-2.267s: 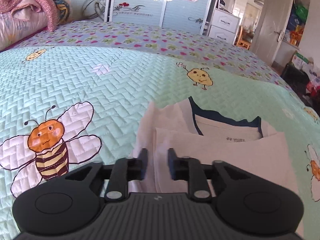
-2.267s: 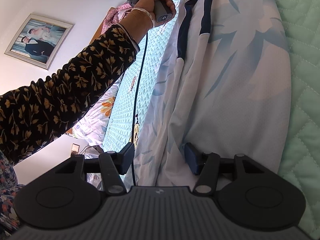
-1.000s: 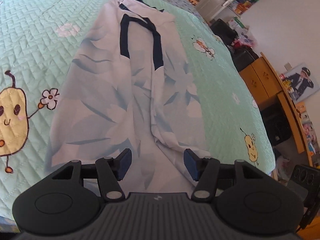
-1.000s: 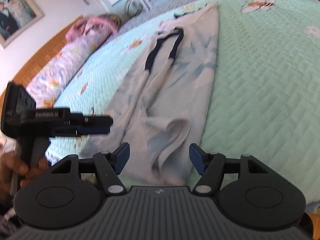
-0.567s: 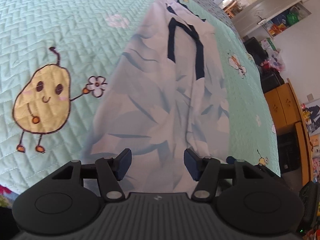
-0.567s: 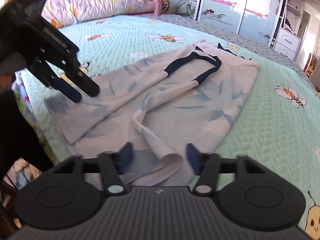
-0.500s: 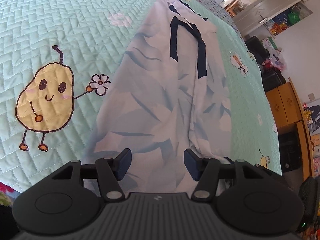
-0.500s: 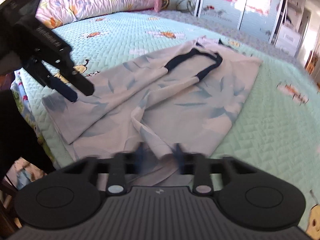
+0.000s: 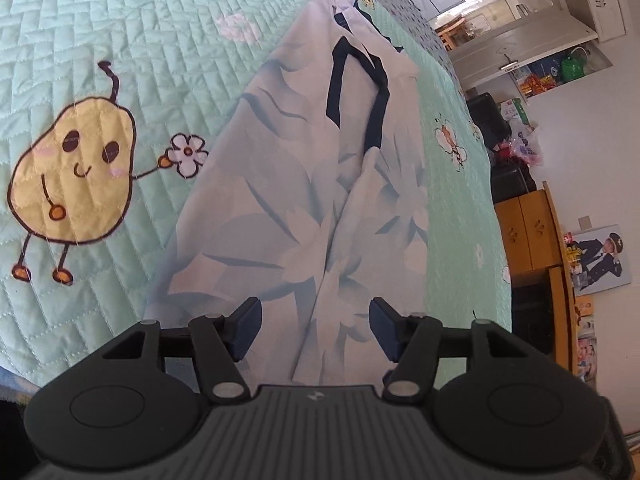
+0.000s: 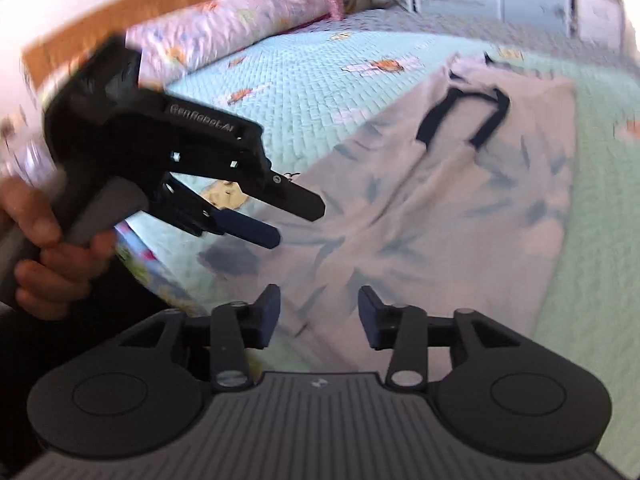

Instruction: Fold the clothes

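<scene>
Both claws now at shirt (image 9: 320, 208) hem; right claw (image 10: 318, 316) opening.

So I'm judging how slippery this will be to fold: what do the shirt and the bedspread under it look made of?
The shirt looks like thin, smooth woven or knit fabric, matte with a pale blue leaf print and dark navy neck trim; it drapes in soft creases. The bedspread looks like padded quilted cotton or polyester, matte mint green, stitched in a raised herringbone with printed cartoon figures. The exact fibres can't be told.
</scene>
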Tool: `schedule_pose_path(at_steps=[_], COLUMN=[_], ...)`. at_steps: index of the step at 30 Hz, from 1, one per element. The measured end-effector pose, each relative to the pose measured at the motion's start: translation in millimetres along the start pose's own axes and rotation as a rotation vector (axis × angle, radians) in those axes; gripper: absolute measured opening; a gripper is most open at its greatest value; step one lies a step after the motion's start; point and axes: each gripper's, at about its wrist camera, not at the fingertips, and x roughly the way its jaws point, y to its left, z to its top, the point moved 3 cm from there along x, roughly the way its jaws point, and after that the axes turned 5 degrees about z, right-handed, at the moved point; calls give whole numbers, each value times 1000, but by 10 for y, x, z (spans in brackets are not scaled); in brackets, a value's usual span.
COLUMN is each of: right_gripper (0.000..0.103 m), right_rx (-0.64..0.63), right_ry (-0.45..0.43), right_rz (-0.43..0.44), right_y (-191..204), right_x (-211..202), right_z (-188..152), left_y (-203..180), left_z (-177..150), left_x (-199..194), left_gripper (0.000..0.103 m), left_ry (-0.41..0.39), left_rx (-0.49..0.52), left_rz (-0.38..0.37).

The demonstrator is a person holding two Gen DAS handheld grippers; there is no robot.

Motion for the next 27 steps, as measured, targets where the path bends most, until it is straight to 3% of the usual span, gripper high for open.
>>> schedule_pose_path(at_steps=[2,3,7,9,13,18,27], right_gripper=[53,53,53,53,53,53,53], right_rx=[123,172,328,456,680,779,806], right_ry=[-47,-79,-154,-169,-202,-211,-224], right_rz=[55,41,-116,-109,12,68,110], right_y=[-139,-235,-646,-865,-1099,-1096,-1103], right_x=[-186,-295,-678,-780,-814,-750,-736], right_z=[-63,-86,-329,-478,-745,-859,-883], left_y=[18,27,4,-75,-191,-169,-304], left_z=[-18,-26,-73,-104,-157,-149,-207], left_x=[18,27,86,126,211,238,243], left_gripper=[62,62,62,63,63,63,61], left_ry=[13,19,39,49,51,50,62], left_rx=[-5,-7,11,46,104,88,126], left_rz=[-4,-6,-5,-4,44,48,44])
